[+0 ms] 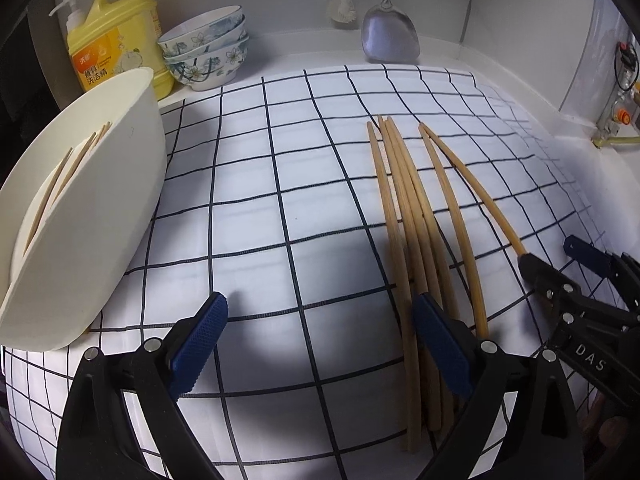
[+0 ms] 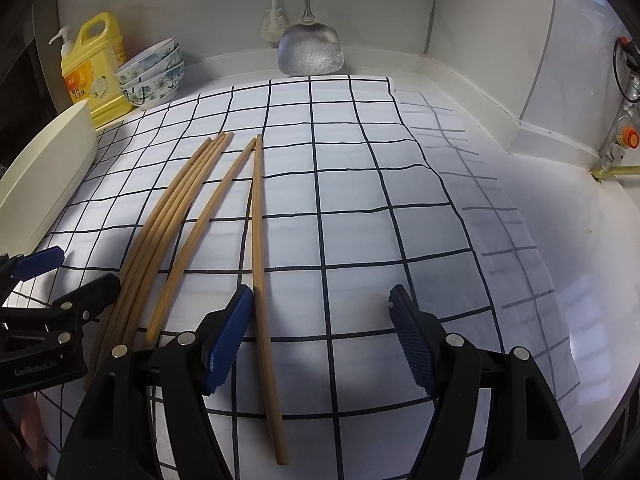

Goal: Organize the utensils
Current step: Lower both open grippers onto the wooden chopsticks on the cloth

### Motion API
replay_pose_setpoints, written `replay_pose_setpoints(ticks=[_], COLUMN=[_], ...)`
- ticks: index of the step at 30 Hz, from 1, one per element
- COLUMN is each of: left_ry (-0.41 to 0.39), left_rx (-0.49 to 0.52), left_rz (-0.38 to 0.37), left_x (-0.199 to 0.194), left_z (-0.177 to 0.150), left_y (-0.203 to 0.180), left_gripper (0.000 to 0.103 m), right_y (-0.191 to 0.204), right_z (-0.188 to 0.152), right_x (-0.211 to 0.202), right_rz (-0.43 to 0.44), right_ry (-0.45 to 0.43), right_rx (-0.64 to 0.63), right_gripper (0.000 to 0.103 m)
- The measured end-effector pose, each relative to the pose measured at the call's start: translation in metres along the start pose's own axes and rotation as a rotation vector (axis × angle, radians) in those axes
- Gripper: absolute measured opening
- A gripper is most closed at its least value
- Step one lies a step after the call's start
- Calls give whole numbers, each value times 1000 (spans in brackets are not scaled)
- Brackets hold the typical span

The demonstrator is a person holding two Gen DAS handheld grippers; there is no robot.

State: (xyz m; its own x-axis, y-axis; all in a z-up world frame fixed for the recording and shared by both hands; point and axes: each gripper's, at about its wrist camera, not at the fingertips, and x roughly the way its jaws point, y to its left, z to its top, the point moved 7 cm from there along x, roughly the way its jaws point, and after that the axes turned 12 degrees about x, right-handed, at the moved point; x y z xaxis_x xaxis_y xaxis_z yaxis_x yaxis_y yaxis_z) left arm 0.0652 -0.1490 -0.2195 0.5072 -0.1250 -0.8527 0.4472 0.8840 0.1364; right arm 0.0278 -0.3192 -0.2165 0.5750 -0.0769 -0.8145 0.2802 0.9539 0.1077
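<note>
Chopsticks lie loose on a checked cloth in a kitchen corner: four bunched together, two more fanning out to their right. Both grippers hang above the near ends with jaws wide apart and nothing between the pads. The right gripper straddles the outermost stick; the left gripper sits just left of the bundle, its right finger over the sticks.

Done well, the pick likely means centring the jaws across a single stick near its end, closing squarely so it does not roll, then carrying it left.

A white holder stands at the cloth's left edge with several chopsticks already inside. Stacked floral bowls, contents unseen, and a yellow detergent bottle wait behind it.
</note>
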Motion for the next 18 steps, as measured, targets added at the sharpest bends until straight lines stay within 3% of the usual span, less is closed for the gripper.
replay_pose_setpoints(ticks=[15, 18], left_ry=[56, 45], left_rx=[-79, -106], left_rz=[82, 71], left_x=[15, 19], left_z=[17, 23], left_y=[16, 16], left_gripper=[95, 89], right_y=[10, 15], right_z=[15, 19], right_x=[12, 16], right_rz=[-3, 9], right_ry=[5, 1], right_rx=[-74, -101], right_gripper=[67, 67])
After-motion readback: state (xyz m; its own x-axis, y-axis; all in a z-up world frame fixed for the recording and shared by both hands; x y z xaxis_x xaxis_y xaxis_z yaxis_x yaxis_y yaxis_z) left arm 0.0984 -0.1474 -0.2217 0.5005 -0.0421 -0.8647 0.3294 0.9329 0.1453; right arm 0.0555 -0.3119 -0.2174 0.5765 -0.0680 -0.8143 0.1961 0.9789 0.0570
